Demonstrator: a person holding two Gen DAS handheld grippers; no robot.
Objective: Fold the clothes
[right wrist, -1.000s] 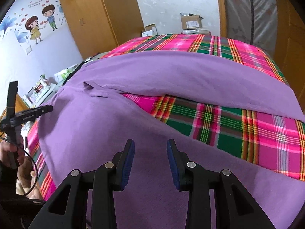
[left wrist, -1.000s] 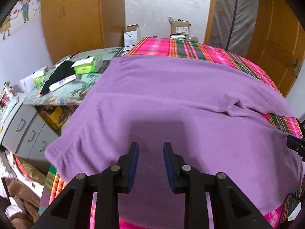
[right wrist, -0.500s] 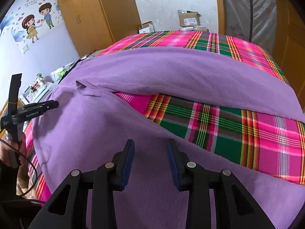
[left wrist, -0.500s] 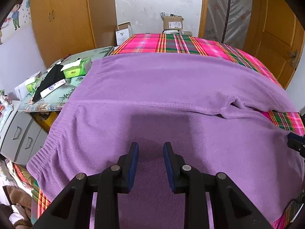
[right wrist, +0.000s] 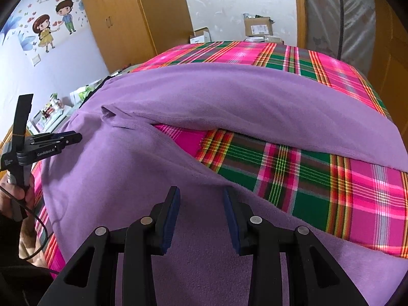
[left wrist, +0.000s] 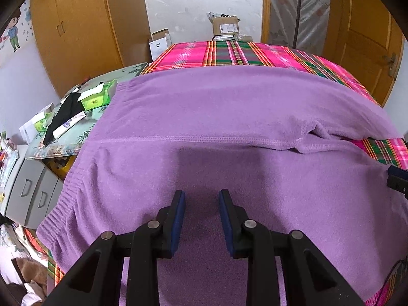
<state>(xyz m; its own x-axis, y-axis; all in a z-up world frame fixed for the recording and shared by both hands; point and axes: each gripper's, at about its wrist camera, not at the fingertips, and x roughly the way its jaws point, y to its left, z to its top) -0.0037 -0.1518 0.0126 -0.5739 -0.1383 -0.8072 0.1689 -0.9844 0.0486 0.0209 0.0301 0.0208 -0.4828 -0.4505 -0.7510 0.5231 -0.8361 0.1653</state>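
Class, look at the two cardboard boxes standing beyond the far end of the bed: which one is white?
The white box, the one nearer the wooden wardrobe, standing with its flap up. The other, the brown box, carries a pale shipping label.

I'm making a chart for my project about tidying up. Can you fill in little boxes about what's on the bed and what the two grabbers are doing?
clothing: purple fleece pants, spread flat, not yet folded
surface: bed with pink and green plaid sheet
pant legs: apart, plaid showing between them
left gripper: open, above the waist end, holding nothing
right gripper: open, above the near leg, holding nothing
beside bed: side table with green tissue packs
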